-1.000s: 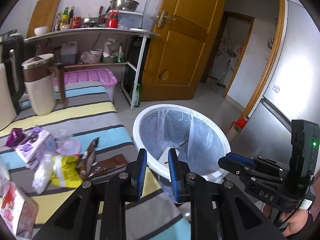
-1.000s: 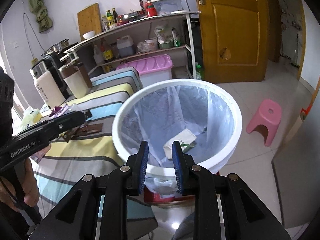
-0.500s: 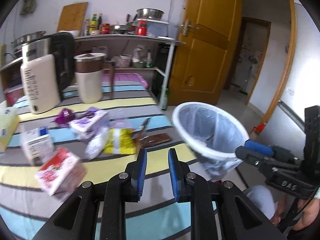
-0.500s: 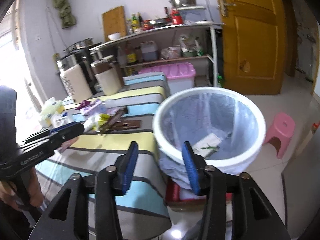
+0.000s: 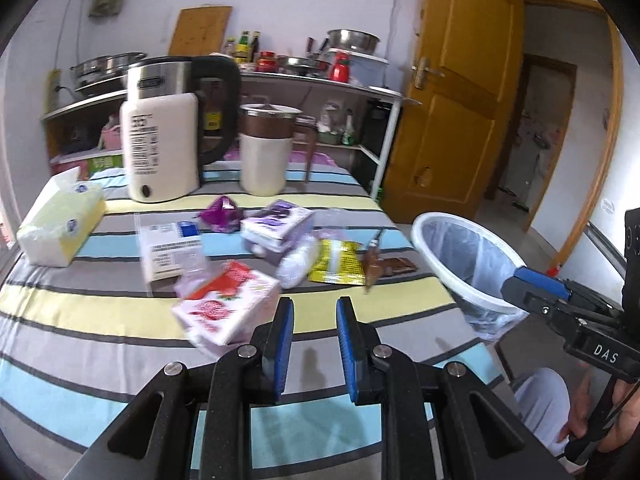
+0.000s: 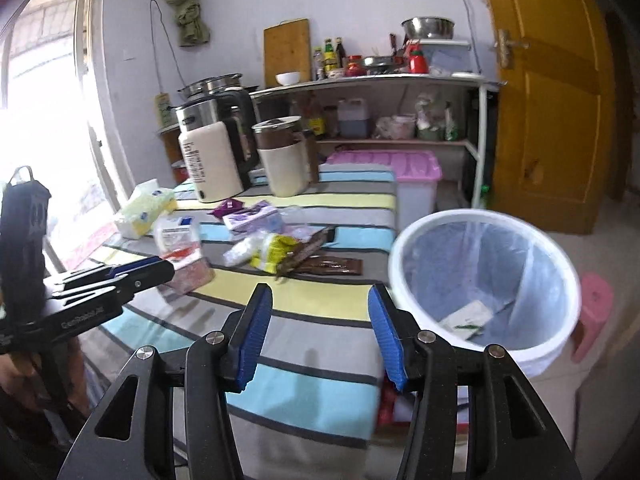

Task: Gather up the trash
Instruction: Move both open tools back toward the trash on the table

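A second ago both tongs hung over the bin (image 6: 484, 280), which filled each view; now both views have swung to the striped bench (image 5: 120, 320), with the bin off to the right. The right tongs (image 6: 320, 332) have gone from narrow to wide and hold nothing. The left tongs (image 5: 312, 340) are as narrow as before, also empty. The trash lies in a loose heap on the bench ahead of both: a red-and-white pack (image 5: 228, 304) (blurred) just beyond the left tongs' tips, a yellow packet (image 5: 336, 260) and brown wrappers (image 5: 384, 268) farther out, near the bin. A white scrap (image 6: 466, 318) lies inside the bin.
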The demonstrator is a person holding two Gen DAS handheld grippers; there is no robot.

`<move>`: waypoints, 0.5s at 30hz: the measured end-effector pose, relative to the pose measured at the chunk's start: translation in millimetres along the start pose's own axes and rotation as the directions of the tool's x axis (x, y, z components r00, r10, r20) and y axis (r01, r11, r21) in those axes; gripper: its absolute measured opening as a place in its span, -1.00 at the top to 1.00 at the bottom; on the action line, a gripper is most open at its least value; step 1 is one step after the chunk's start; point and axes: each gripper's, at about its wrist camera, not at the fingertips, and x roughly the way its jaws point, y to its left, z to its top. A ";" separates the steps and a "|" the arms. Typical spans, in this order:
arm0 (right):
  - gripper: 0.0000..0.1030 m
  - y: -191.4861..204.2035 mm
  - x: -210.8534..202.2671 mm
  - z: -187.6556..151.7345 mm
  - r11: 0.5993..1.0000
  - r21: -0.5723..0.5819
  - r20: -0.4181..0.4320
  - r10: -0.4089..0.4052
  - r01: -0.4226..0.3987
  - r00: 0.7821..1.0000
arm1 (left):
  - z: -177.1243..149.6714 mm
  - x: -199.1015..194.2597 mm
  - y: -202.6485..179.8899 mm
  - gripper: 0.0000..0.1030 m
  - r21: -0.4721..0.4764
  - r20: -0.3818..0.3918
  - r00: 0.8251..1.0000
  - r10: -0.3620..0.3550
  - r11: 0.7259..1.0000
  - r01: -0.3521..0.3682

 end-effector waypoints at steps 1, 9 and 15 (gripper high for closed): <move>0.01 0.4 1.6 1.0 1.000 0.004 0.000 0.005 -0.005 1.000 | 0.2 -0.4 4.9 0.58 -0.010 -0.001 1.000 0.005 1.000 -0.005; 0.02 13.2 17.0 7.6 0.999 -0.017 0.009 -0.034 0.034 0.999 | -0.5 -2.2 36.4 0.58 -0.026 0.013 0.996 0.088 0.996 -0.087; 0.02 18.0 31.7 16.6 1.000 -0.010 0.008 -0.017 0.017 1.000 | 4.1 4.9 56.3 0.37 -0.030 0.008 0.995 0.104 0.994 -0.104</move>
